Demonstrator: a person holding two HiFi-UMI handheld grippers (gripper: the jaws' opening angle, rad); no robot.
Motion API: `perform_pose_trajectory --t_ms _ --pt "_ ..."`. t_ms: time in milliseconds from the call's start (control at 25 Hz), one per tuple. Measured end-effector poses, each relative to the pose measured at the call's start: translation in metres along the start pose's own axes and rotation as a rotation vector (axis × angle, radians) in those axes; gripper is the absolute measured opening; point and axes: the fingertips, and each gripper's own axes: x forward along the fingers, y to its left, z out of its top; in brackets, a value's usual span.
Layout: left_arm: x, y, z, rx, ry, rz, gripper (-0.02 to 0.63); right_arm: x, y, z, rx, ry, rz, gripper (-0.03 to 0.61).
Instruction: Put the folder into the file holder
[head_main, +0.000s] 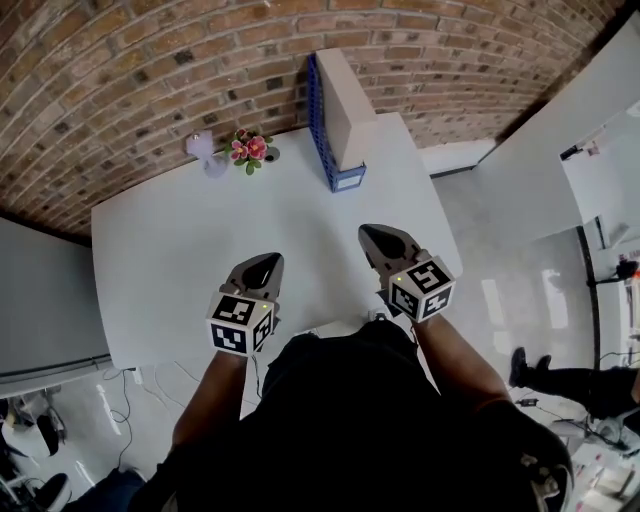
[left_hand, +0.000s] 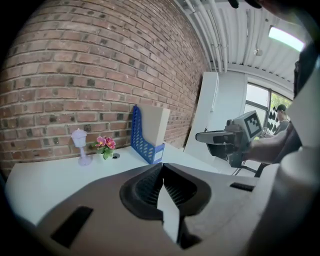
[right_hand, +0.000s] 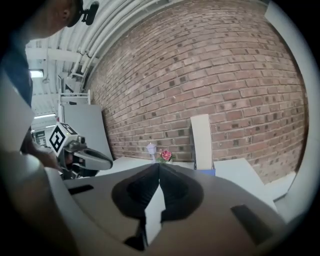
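A blue file holder stands at the far edge of the white table, against the brick wall. A beige folder stands upright inside it. The left gripper view shows the same holder and folder; the right gripper view shows the folder as well. My left gripper hovers over the near part of the table, shut, with nothing between its jaws. My right gripper hangs beside it on the right, also shut and empty. Both point toward the wall.
A small lilac lamp and a pot of pink flowers stand left of the holder by the wall. The table's right edge drops to a grey floor, where a person's legs show. Cables hang under the near edge.
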Motion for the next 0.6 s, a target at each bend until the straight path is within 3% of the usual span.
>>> perform_pose_trajectory --t_ms 600 --pt "0.024 -0.061 0.019 -0.013 -0.047 0.059 0.005 -0.062 -0.023 -0.005 -0.064 0.071 0.121 0.003"
